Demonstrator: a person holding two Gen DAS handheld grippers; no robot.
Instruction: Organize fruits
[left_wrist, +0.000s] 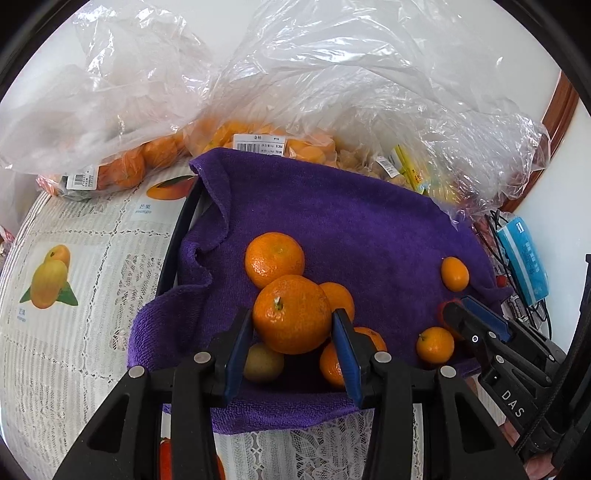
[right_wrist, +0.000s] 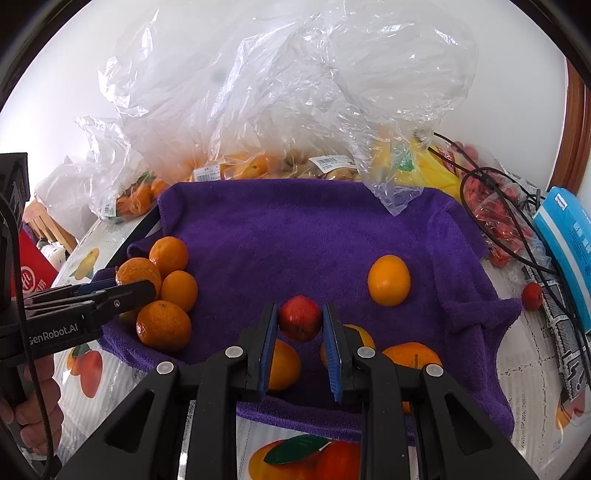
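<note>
Tray under purple terry towel (right_wrist: 314, 236), on the bench: loose mandarins clustered left, kumquats right. Left tongs (left_wrist: 291, 325) clamp a large stemmed orange mandarin (left_wrist: 291, 314) above that cluster. Right tongs (right_wrist: 300, 321) pinch a small red fruit (right_wrist: 300, 317), clear only in the right view. Crumpled clear plastic bags (right_wrist: 280, 92) of fruit behind; contents blurred.
</note>
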